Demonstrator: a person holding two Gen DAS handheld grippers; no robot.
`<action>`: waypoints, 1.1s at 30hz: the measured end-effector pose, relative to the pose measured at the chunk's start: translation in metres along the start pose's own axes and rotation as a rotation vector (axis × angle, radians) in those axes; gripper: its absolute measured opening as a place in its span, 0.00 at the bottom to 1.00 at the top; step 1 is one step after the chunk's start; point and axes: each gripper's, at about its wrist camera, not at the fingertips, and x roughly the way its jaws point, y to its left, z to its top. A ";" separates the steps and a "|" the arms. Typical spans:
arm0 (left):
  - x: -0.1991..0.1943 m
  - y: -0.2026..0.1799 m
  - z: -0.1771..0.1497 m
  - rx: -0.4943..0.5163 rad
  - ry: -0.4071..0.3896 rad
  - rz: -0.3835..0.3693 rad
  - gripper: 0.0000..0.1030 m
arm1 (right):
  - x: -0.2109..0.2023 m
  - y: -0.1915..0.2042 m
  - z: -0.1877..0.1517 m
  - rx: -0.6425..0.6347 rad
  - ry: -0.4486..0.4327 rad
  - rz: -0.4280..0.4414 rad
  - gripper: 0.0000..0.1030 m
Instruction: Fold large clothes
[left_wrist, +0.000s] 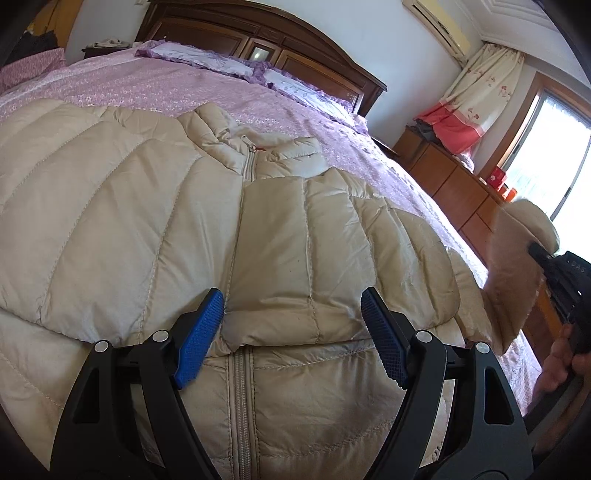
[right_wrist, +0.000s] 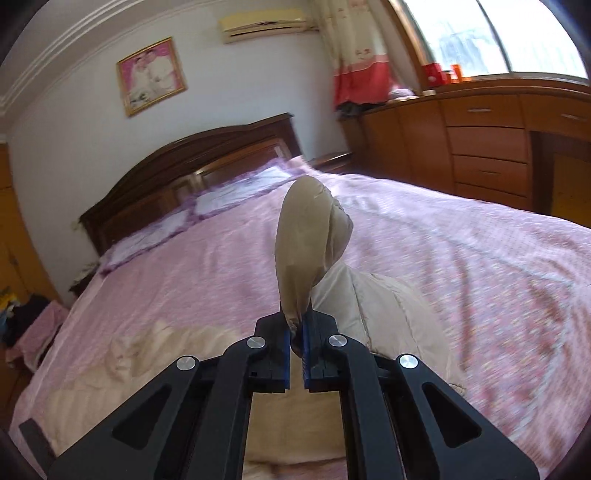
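A cream quilted puffer jacket (left_wrist: 155, 206) lies front-up on the pink bed, zipper (left_wrist: 240, 398) down its middle and collar (left_wrist: 255, 147) toward the headboard. My left gripper (left_wrist: 291, 314) is open, its blue pads just above the jacket's chest, either side of a folded-over sleeve panel (left_wrist: 273, 266). My right gripper (right_wrist: 297, 332) is shut on the jacket's sleeve cuff (right_wrist: 310, 236) and holds it lifted above the bed; the sleeve trails down to the jacket body (right_wrist: 166, 354). In the left wrist view the right gripper (left_wrist: 554, 266) shows at the right edge with the raised sleeve (left_wrist: 517, 266).
The bed (right_wrist: 461, 258) has a pink floral cover, two pillows (left_wrist: 207, 59) and a dark wooden headboard (right_wrist: 192, 155). A wooden dresser (right_wrist: 480, 140) stands along the right wall under a window. Clothes (right_wrist: 26, 317) are piled at the far left.
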 end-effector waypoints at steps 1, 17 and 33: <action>0.000 0.000 0.000 -0.002 -0.001 -0.003 0.74 | 0.003 0.016 -0.006 -0.043 0.013 0.013 0.05; -0.001 0.003 0.002 -0.011 -0.002 -0.018 0.76 | 0.044 0.129 -0.087 -0.375 0.482 0.167 0.07; -0.022 0.008 0.004 -0.076 -0.004 -0.051 0.77 | -0.031 0.052 -0.104 -0.193 0.339 0.196 0.82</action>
